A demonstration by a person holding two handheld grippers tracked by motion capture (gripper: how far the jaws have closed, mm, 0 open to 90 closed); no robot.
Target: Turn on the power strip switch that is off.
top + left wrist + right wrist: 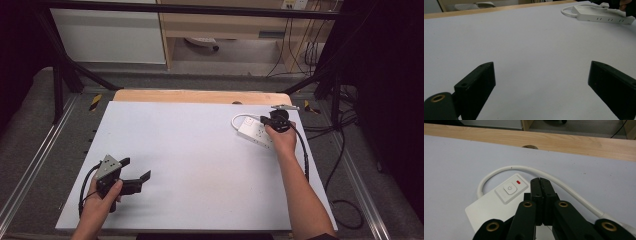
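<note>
A white power strip (251, 131) lies at the far right of the white tabletop (190, 150), its white cable (566, 188) looping round its end. In the right gripper view the strip (489, 207) shows a square power button (509, 188) and a red indicator (518, 182). My right gripper (265, 121) hovers over that end, its jaws shut flat together (540, 180) with nothing between them, just right of the button. My left gripper (136, 168) rests near the front left of the table, jaws wide open (541, 66) and empty, pointing toward the strip (599, 15).
A wooden strip (200, 96) borders the table's far edge, with a small round hole (529, 146) in it. Black frame posts (59, 85) stand at the back corners. Black cables (345, 165) lie on the floor to the right.
</note>
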